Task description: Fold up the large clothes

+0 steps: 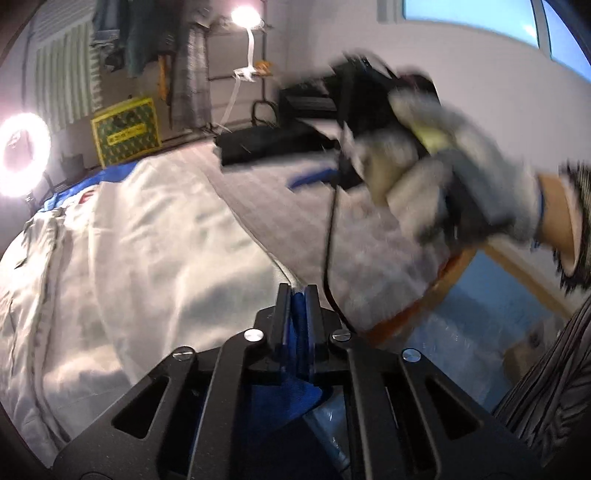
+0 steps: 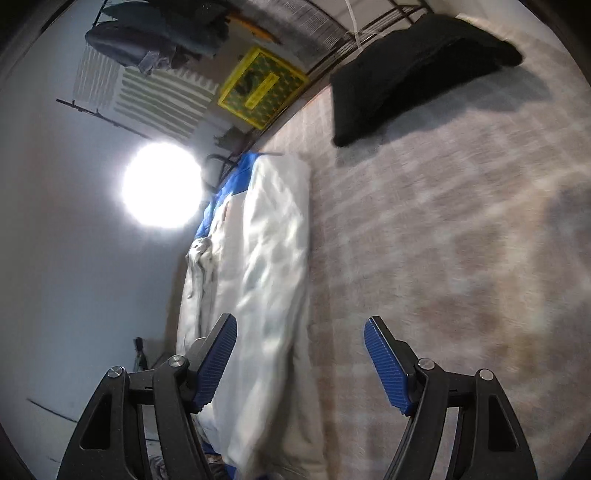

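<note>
A large white garment with blue trim (image 1: 140, 254) lies on the grey striped bed cover (image 1: 258, 192). My left gripper (image 1: 298, 291) is shut on the garment's blue hem at its near edge. In the right wrist view the same garment (image 2: 266, 280) lies as a long folded strip on the bed cover (image 2: 443, 229). My right gripper (image 2: 300, 328) is open and empty above the strip's near end. In the left wrist view the right gripper's body, held by a gloved hand (image 1: 436, 177), hovers above the bed, blurred; its fingers are not visible there.
A folded black garment (image 2: 413, 70) lies at the far side of the bed, also in the left wrist view (image 1: 273, 144). A ring light (image 1: 22, 155), a yellow-green box (image 1: 127, 131) and hanging clothes (image 1: 125, 33) stand beyond the bed.
</note>
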